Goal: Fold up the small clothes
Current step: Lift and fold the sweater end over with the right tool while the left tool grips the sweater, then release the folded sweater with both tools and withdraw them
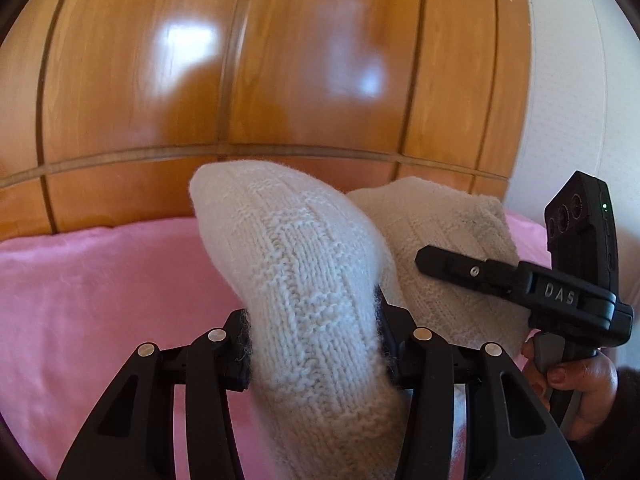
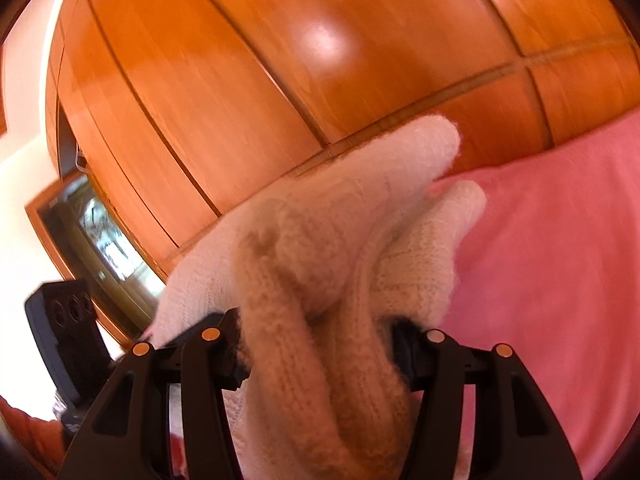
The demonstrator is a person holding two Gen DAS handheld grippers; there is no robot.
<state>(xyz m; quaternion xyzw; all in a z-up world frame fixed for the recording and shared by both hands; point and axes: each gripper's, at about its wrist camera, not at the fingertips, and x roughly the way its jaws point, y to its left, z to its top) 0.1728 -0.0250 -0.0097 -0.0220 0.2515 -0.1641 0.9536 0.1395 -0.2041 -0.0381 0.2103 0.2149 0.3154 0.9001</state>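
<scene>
A white knitted sock (image 1: 304, 264) stands up out of my left gripper (image 1: 312, 320), whose pads are shut on its middle, toe end curling up and left. Behind it a second cream sock (image 1: 432, 216) is pinched by my right gripper (image 1: 448, 276), which reaches in from the right. In the right wrist view my right gripper (image 2: 316, 328) is shut on a bunched fold of the knitted socks (image 2: 328, 248), and two toe ends (image 2: 432, 136) point up and right. Both grippers hold the socks in the air above the pink blanket (image 1: 100, 280). The left gripper's camera housing (image 2: 60, 312) shows at the left.
A pink blanket (image 2: 560, 240) covers the surface below. A glossy wooden wardrobe (image 1: 280, 60) fills the background close behind. A white wall (image 1: 568, 80) is at the right, a framed glass panel (image 2: 100, 232) at the left. A person's hand (image 1: 580, 380) grips the right handle.
</scene>
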